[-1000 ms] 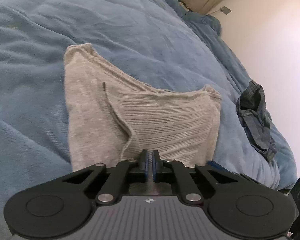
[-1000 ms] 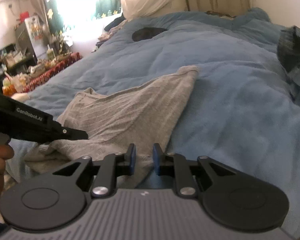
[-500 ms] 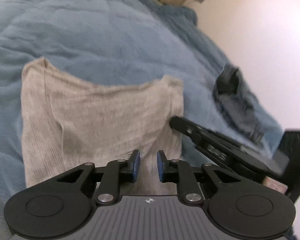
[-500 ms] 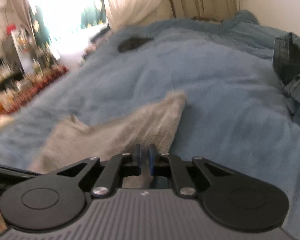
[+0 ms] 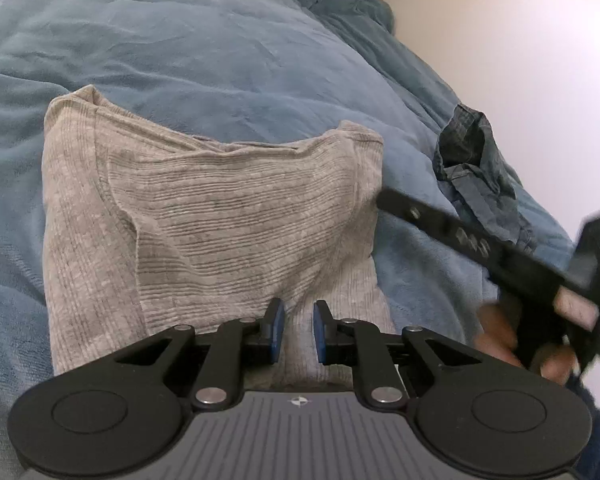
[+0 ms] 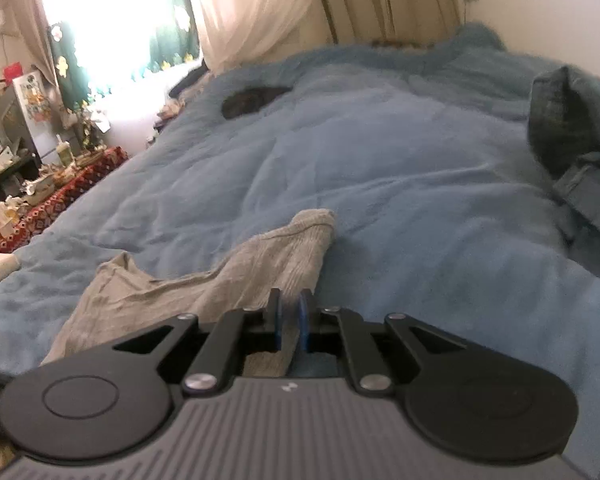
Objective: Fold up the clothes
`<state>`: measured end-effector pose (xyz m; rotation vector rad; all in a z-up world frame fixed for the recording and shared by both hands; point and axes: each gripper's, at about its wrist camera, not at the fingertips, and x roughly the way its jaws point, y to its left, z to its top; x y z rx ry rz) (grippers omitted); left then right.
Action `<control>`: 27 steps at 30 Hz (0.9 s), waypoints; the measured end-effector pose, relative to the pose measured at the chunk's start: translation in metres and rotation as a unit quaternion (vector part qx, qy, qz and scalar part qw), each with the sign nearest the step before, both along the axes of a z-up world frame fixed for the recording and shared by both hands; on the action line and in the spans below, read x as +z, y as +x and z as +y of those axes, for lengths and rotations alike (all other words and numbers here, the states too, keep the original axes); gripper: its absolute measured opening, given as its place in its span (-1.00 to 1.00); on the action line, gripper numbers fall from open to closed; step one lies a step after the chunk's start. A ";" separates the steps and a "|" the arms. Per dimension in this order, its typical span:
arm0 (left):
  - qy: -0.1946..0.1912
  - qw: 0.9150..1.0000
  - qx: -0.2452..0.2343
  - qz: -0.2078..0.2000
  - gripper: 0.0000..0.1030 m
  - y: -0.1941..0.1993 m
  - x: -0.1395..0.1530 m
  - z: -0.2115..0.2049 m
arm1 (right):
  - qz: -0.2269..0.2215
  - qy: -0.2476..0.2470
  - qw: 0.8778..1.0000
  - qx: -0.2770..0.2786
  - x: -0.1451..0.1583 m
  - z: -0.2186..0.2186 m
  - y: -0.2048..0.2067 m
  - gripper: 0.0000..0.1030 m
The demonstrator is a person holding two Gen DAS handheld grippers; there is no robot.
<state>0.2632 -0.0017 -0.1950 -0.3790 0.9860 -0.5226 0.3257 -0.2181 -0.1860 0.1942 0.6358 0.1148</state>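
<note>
Bed (image 5: pixel 220 40): covered w/ blue fleece blanket, serves as the work surface; all positions below are ref. to the grey knit garment (image 5: pixel 228 216). Grey knit garment: lies on the blanket at the near edge of the bed, already doubled over itself; a ribbed upper layer sits on a smoother lower layer, w/ two far corners standing up slightly. Fold looks loose, not pressed flat, so judged as mid-fold or awaiting another fold; cannot settle which. Dark denim garment (image 5: pixel 476 172): crumpled, well apart to the right of the grey garment, near the wall; probably parked there to keep the folding area free. Dark item (image 6: pixel 252 100): far beyond the grey garment, type not discernible. Right claw (image 6: pixel 289 322): at the garment's right near edge, blue pads almost together; grey fabric runs up to and under them, approx. a pinch on the edge, though actual contact is not clearly visible. Its arm shows in the left view beside the garment's right side, w/ a hand (image 5: pixel 500 336) on the grip. Left claw (image 5: pixel 296 330): spread, gap visible between pads, over the garment's near mid edge, gripping nothing; positioned as if to take that hem.
</note>
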 end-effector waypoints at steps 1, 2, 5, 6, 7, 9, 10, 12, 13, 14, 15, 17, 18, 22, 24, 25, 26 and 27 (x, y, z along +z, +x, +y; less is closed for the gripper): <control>-0.003 1.000 0.001 0.003 -0.69 0.000 0.000 0.002 | -0.002 -0.006 1.000 -0.001 -0.001 0.002 0.005 -0.83; -0.006 1.000 0.002 0.006 -0.69 0.001 0.000 0.002 | -0.003 -0.012 1.000 -0.002 -0.003 0.004 0.009 -0.83; -0.012 1.000 0.003 0.008 -0.69 0.001 -0.001 0.001 | 0.008 -0.036 0.999 -0.005 -0.015 0.006 0.014 -0.83; -0.011 1.000 0.002 0.007 -0.69 0.000 -0.001 0.001 | 0.009 -0.039 0.999 -0.005 -0.018 0.005 0.014 -0.84; -0.009 1.000 0.001 0.006 -0.69 0.000 -0.001 0.000 | 0.010 -0.040 0.999 -0.005 -0.020 0.004 0.015 -0.84; -0.004 1.000 -0.001 0.003 -0.69 -0.001 0.000 -0.001 | 0.009 -0.033 0.999 -0.008 -0.014 0.001 0.016 -0.81; -0.001 1.000 -0.001 0.002 -0.69 -0.001 0.001 -0.001 | 0.003 -0.027 1.000 -0.014 -0.009 -0.001 0.014 -0.80; -0.001 1.000 0.000 -0.001 -0.67 -0.003 0.003 -0.001 | -0.017 -0.013 1.000 -0.019 0.003 -0.005 0.009 -0.78; -0.001 1.000 0.000 -0.002 -0.60 -0.004 0.005 -0.001 | -0.021 -0.007 1.000 -0.011 0.007 -0.005 0.010 -0.78; -0.004 1.000 -0.002 -0.009 -0.55 -0.006 0.008 -0.002 | -0.021 -0.007 1.000 -0.005 0.008 -0.004 0.013 -0.78; -0.007 1.000 -0.006 -0.016 -0.46 -0.008 0.011 -0.003 | -0.017 -0.013 1.000 0.001 0.008 -0.002 0.018 -0.78; -0.008 0.999 -0.022 -0.031 -0.46 -0.014 0.017 -0.007 | -0.006 -0.032 0.999 0.006 0.002 0.002 0.032 -0.78; -0.009 0.999 -0.033 -0.037 -0.46 -0.017 0.020 -0.011 | 0.002 -0.039 0.999 0.004 -0.003 0.001 0.040 -0.79; 0.027 0.995 -0.073 -0.063 -0.46 -0.025 0.019 -0.034 | 0.014 -0.025 1.000 0.000 -0.010 -0.006 0.059 -0.82; 0.050 0.992 -0.092 -0.073 -0.46 -0.028 0.013 -0.046 | 0.018 -0.017 1.000 0.002 -0.011 -0.009 0.063 -0.85; 0.061 0.990 -0.102 -0.077 -0.45 -0.029 0.010 -0.051 | 0.020 -0.015 1.000 0.004 -0.013 -0.010 0.066 -0.85; 0.070 0.989 -0.108 -0.077 -0.45 -0.031 0.005 -0.054 | 0.022 -0.013 1.000 0.005 -0.014 -0.011 0.068 -0.86; 0.075 0.988 -0.114 -0.075 -0.45 -0.034 0.001 -0.056 | 0.024 -0.010 1.000 0.007 -0.016 -0.013 0.070 -0.89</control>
